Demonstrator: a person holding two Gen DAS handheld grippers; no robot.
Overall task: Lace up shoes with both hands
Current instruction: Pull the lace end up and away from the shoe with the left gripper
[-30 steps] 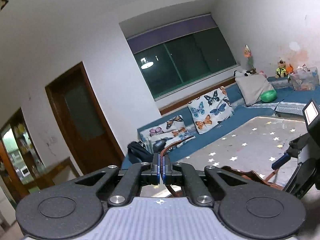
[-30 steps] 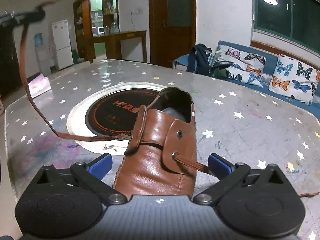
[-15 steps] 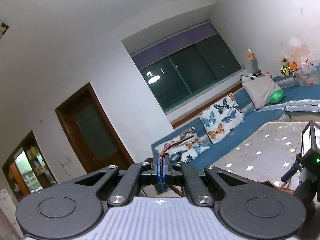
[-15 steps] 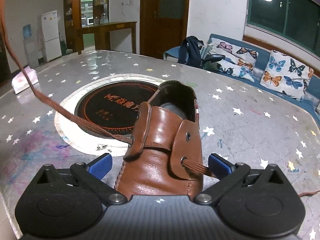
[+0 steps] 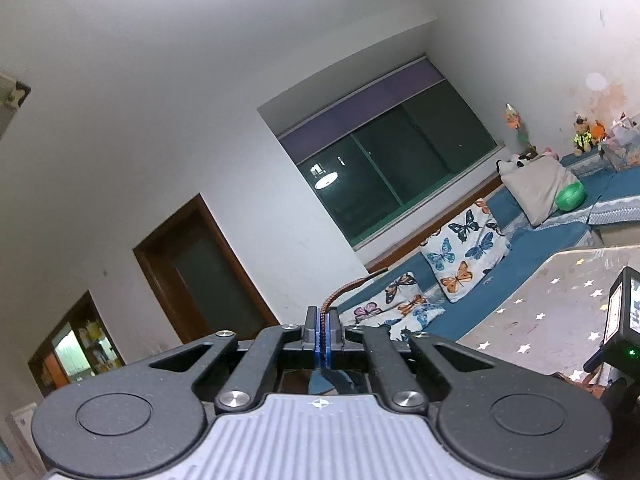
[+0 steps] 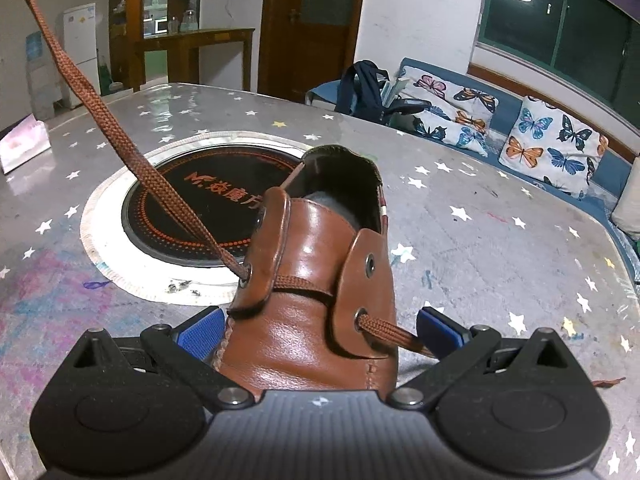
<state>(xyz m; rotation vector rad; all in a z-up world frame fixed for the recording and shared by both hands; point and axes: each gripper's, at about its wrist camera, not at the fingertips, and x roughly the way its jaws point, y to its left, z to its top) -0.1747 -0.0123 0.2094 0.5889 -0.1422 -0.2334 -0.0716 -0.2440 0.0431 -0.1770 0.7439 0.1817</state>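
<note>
1. So the left tool (image 5: 322, 334) is pinching the brown lace (image 6: 120, 136) tight, holding it taut.
2. Right tool (image 6: 320, 330) is sitting wide open around the brown shoe (image 6: 316, 280) on the counter (image 6: 500, 272).

Star-speckled grey table (image 6: 500, 264), inset black round cooktop (image 6: 192, 216), brown leather shoe (image 6: 316, 300) standing on it

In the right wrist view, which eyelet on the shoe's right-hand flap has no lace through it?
The upper eyelet: it is bare metal, while the lower eyelet has the brown lace coming out.
</note>
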